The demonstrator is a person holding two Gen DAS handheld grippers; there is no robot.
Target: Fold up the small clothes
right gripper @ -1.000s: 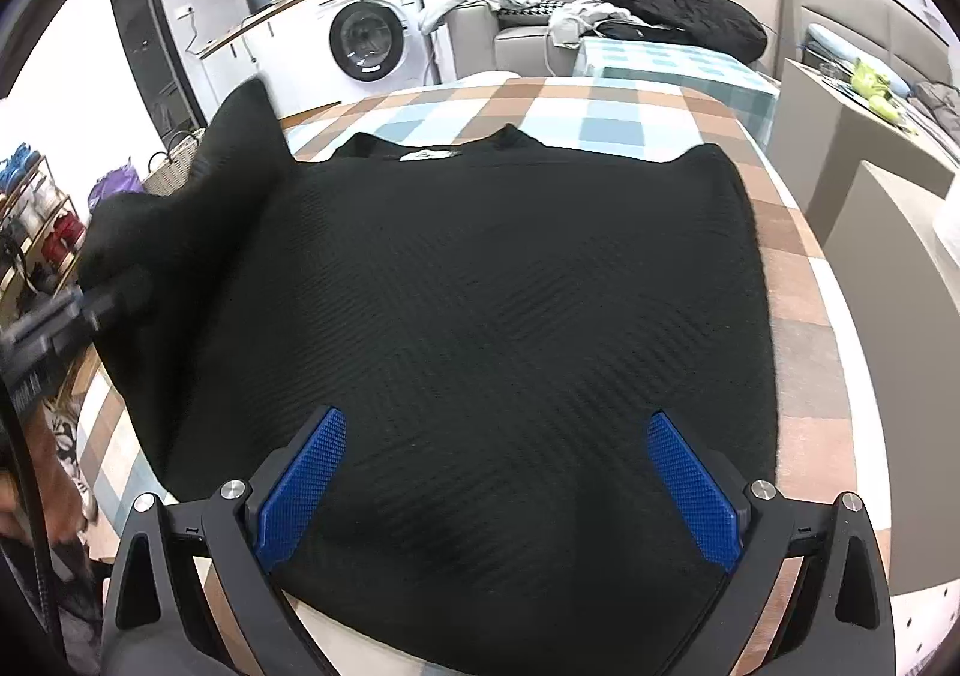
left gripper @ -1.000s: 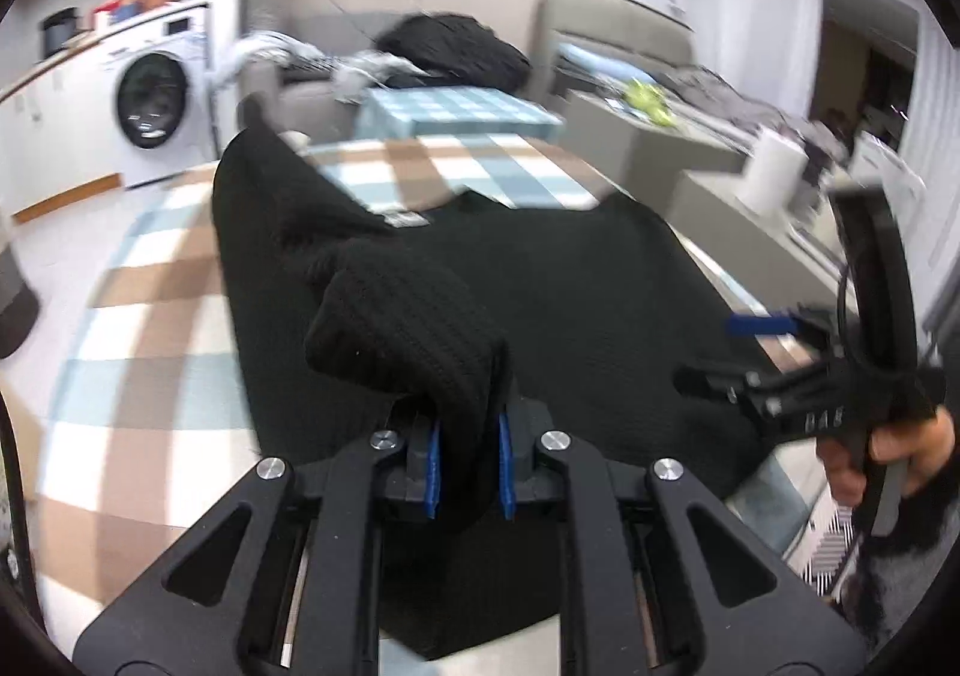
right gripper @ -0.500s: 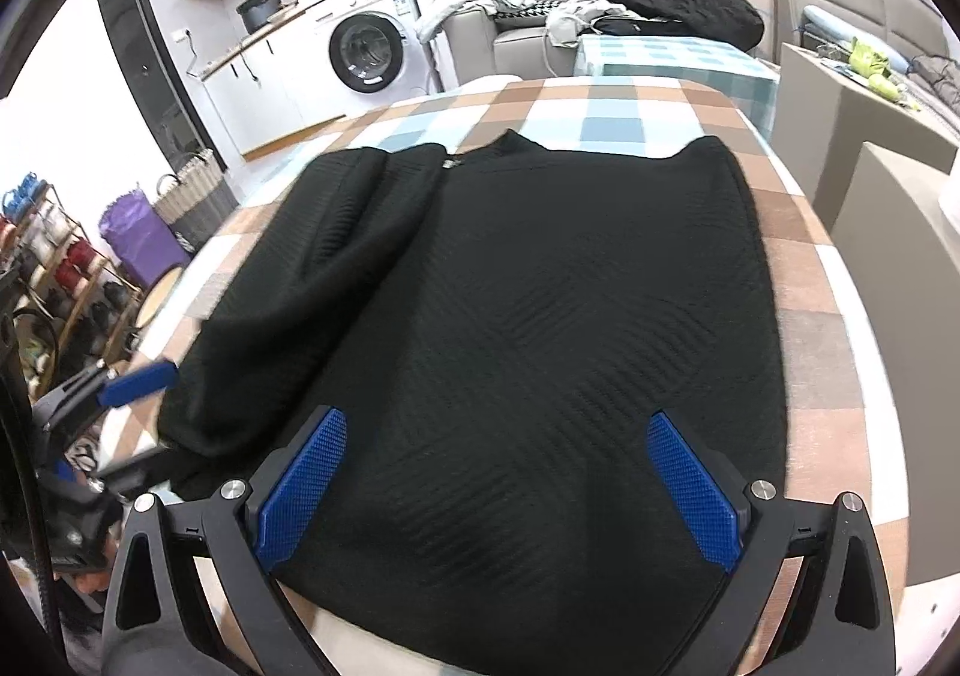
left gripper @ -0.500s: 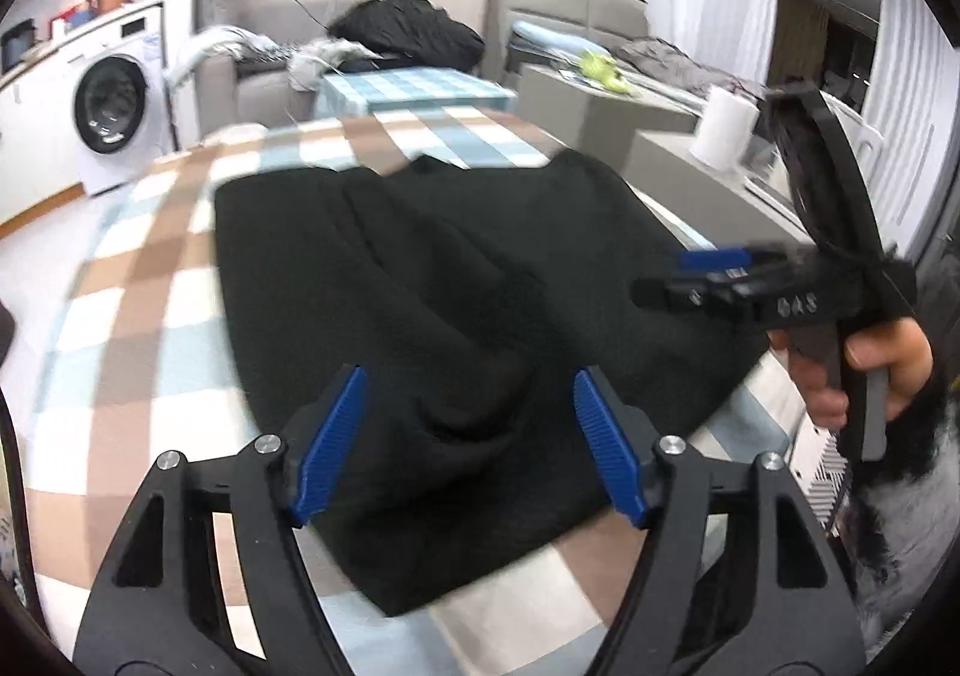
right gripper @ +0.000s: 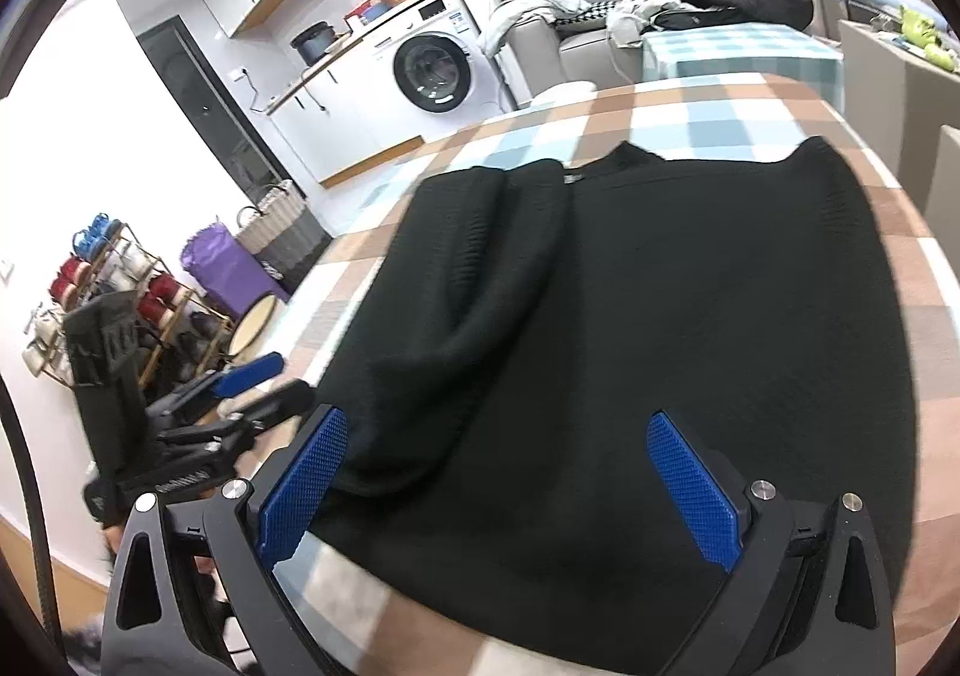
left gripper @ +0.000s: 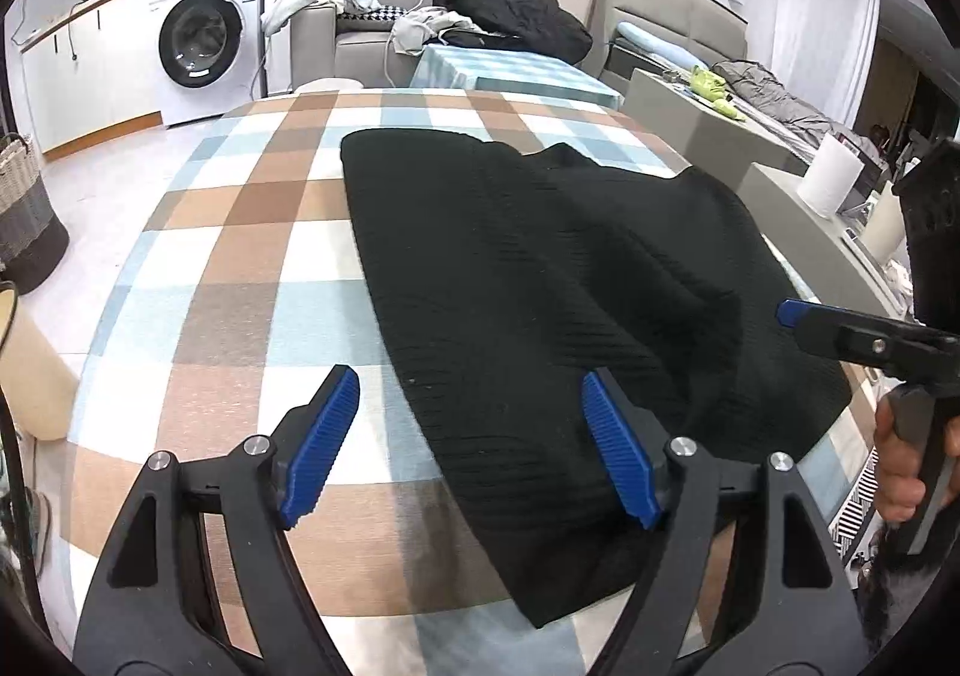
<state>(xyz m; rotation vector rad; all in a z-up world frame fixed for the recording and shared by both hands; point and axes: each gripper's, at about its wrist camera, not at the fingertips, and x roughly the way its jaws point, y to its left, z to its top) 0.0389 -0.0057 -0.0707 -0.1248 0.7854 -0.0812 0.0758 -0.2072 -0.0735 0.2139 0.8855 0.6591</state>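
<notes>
Since a second ago the left gripper (left gripper: 468, 436) has let go of the sleeve it was pinching: its jaws have just been opening, nothing is between them now, and the sleeve lies folded inward across the black sweater (left gripper: 540, 280).

Left wrist view: the released fingers (left gripper: 321, 436) hang spread over the near left edge of the sweater, which lies flat on the checked counter (left gripper: 240, 268). One blue pad is over bare cloth cover, the other over the knit. The right gripper (left gripper: 864, 340) comes in from the right edge, held in a hand (left gripper: 900, 460).

Right wrist view: the right gripper (right gripper: 498, 484) is also spread wide and empty, hovering over the hem, with the sweater (right gripper: 690, 328) spread ahead and the folded sleeve forming a soft ridge on the left. The left gripper (right gripper: 240, 394) shows beside the counter edge.

The ribbed knit looks soft, limp and fairly thick, so it should drape and bunch, not hold a crease. The far right shoulder or side edge seems the sensible place to pinch for the matching fold.
</notes>
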